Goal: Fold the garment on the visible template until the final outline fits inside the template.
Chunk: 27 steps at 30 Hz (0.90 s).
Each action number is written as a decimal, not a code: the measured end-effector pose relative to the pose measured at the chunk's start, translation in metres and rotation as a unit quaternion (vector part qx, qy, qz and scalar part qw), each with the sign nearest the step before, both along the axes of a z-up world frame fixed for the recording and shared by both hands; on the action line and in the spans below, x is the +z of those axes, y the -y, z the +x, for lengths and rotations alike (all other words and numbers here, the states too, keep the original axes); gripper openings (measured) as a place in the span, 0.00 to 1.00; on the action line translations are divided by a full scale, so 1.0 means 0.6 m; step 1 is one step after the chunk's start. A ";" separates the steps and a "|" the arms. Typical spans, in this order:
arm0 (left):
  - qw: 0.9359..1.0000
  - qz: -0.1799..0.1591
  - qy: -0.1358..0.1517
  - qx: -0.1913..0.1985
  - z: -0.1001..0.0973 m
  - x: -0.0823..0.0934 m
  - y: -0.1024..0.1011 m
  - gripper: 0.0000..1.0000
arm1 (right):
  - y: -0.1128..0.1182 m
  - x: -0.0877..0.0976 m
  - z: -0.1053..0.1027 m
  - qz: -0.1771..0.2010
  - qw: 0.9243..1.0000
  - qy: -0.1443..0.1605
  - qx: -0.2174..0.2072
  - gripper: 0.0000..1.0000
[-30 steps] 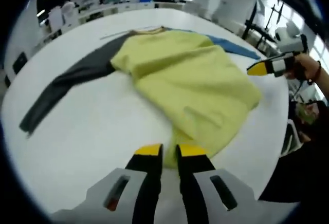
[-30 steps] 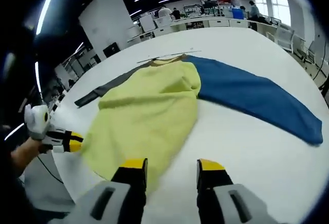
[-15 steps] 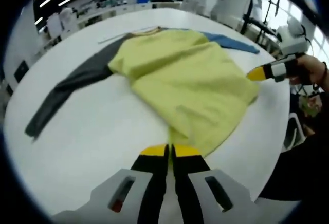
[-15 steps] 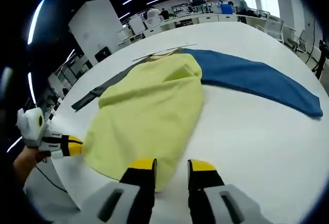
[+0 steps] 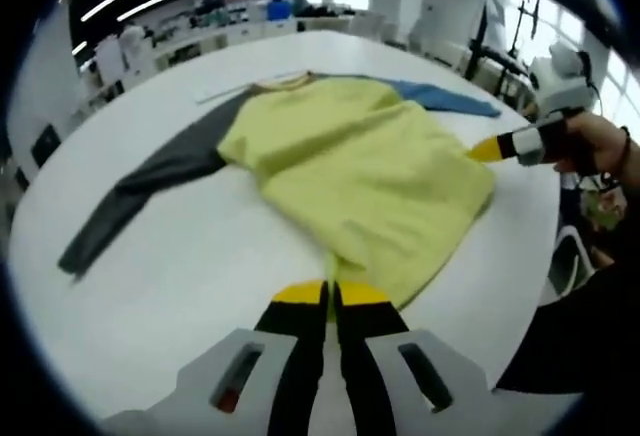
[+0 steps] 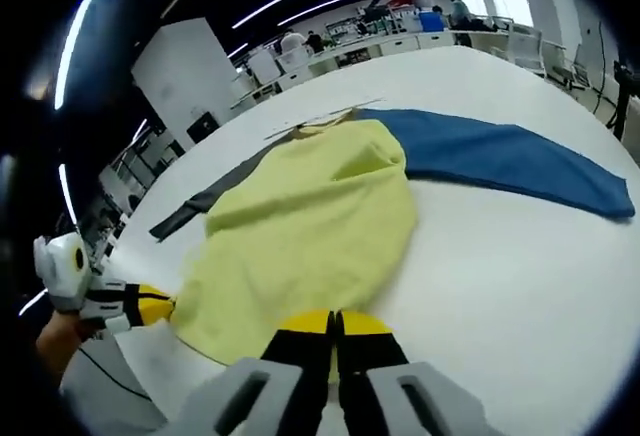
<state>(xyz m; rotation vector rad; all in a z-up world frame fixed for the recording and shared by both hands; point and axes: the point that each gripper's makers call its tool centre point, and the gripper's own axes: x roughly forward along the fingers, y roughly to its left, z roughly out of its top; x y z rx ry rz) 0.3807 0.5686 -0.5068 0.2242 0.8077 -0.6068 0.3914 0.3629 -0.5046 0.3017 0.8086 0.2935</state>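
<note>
A garment with a yellow body [image 5: 350, 156], a grey sleeve [image 5: 140, 186] and a blue sleeve [image 5: 445, 96] lies spread flat on the white round table [image 5: 180, 286]. My left gripper [image 5: 328, 294] is shut, its yellow tips pinching the near hem of the yellow body. The right gripper [image 5: 490, 148] comes in from the right at the hem's other corner. In the right gripper view, my right gripper [image 6: 333, 322] is shut on the hem of the yellow body [image 6: 310, 216]. The blue sleeve [image 6: 500, 156] stretches right, the grey sleeve [image 6: 200, 206] left. The left gripper [image 6: 155, 303] touches the hem's left corner.
A thin pale strip [image 5: 225, 93] lies by the collar at the far side. A hand [image 5: 590, 141] holds the right gripper past the table's edge. Desks and chairs [image 6: 530, 46] stand in the room beyond. Bare white tabletop [image 6: 500, 276] surrounds the garment.
Both grippers have gone from open to shut at the hem: the left one by half a second ago, the right one just now. The garment has hardly shifted.
</note>
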 end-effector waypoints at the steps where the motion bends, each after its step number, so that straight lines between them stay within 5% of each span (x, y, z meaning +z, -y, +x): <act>1: 1.000 -0.003 0.003 0.002 0.001 0.004 0.000 0.00 | -0.004 0.007 0.004 -0.002 1.000 0.004 0.004 0.00; 6: 1.000 -0.011 0.008 0.005 0.004 0.012 0.003 0.00 | -0.044 0.053 0.038 -0.024 0.997 0.041 0.065 0.00; 13: 1.000 -0.018 0.013 0.010 0.008 0.019 -0.002 0.00 | -0.084 0.078 0.092 -0.027 0.994 0.055 0.094 0.00; 27: 0.999 -0.028 0.006 0.022 0.012 0.012 -0.012 0.00 | -0.148 0.034 0.161 -0.033 0.993 0.020 0.115 0.00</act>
